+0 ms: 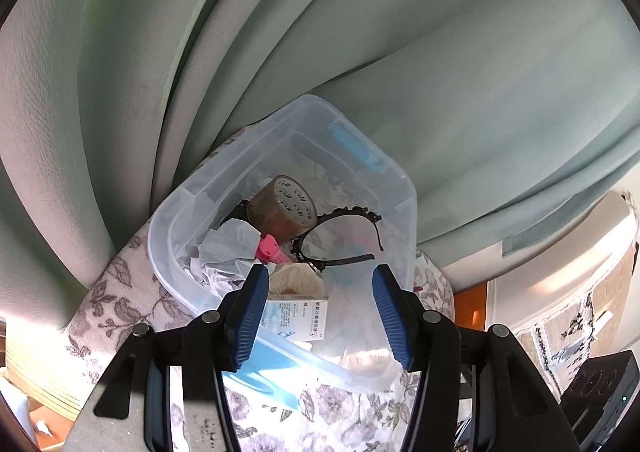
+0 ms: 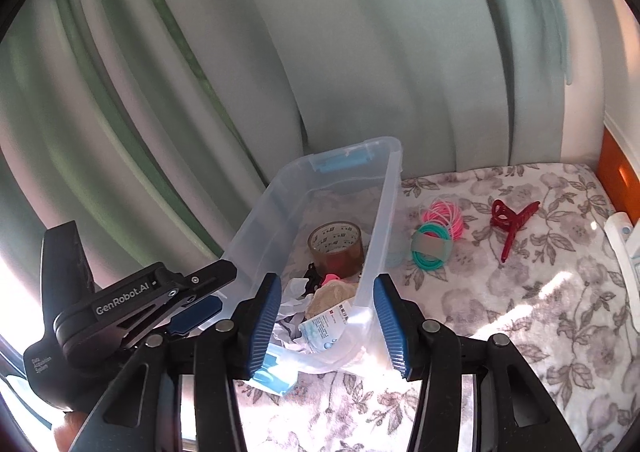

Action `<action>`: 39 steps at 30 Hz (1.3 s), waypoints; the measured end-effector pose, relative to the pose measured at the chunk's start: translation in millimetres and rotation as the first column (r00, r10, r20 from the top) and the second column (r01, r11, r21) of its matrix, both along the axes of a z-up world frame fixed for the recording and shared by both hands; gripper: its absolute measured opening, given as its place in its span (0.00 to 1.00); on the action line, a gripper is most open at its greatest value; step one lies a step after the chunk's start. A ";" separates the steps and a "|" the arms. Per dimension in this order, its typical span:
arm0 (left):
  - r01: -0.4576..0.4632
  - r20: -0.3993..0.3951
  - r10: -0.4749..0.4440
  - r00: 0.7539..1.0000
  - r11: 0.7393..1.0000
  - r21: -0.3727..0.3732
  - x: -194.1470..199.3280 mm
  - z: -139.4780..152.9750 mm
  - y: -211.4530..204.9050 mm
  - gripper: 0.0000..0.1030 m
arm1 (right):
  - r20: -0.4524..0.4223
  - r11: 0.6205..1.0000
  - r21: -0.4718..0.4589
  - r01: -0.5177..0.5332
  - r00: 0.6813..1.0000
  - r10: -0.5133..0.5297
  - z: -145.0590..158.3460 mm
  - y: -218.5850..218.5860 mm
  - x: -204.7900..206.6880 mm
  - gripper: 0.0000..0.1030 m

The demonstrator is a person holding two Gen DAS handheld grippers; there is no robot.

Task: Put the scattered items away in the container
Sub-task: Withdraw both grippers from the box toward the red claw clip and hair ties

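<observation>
A clear plastic bin (image 1: 200, 196) with blue latches stands on the floral cloth; it also shows in the right wrist view (image 2: 256, 220). It holds a brown tape roll (image 1: 282, 208) (image 2: 336, 248), a black headband (image 1: 340, 240), crumpled tissue (image 1: 228, 252), a pink item (image 1: 269, 248) and a white medicine box (image 1: 298, 318) (image 2: 326, 328). My left gripper (image 1: 320, 316) is open and empty over the bin's near end. My right gripper (image 2: 326, 326) is open and empty above the bin's near right corner. Pink and teal hair ties (image 2: 438, 234) and a red hair claw (image 2: 512, 220) lie on the cloth right of the bin.
Pale green curtains (image 2: 320, 52) hang right behind the bin. The floral cloth (image 2: 520, 312) stretches to the right, ending at an orange edge (image 2: 616, 176) and a white object (image 2: 624, 248). The left gripper's body (image 2: 120, 308) sits left of the bin.
</observation>
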State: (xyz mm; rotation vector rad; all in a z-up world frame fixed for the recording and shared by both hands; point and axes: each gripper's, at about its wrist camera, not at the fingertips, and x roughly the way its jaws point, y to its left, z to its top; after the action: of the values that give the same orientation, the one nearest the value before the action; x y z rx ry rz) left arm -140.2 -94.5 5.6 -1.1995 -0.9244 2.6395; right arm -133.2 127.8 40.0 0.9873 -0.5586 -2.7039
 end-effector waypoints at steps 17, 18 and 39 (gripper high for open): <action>0.092 -0.061 -0.102 0.993 0.984 -0.153 30.5 40.8 64.8 0.54 | -0.069 0.995 -0.070 0.065 0.995 -0.069 14.9 55.3 47.6 0.53; 0.098 -0.064 -0.110 0.992 0.981 -0.165 32.5 42.6 70.2 0.54 | -0.072 0.994 -0.077 0.072 0.994 -0.078 14.1 59.8 50.6 0.54; 0.276 0.022 -0.288 0.957 0.891 -0.359 39.2 20.0 184.1 0.54 | -0.031 0.950 -0.212 0.228 0.970 -0.239 -24.9 160.3 85.0 0.54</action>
State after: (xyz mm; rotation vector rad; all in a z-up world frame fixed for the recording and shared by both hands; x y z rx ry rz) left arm -101.0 89.6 25.6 -1.2424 -0.2331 2.6409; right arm -48.2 288.0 15.1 0.8341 -0.9810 -2.7889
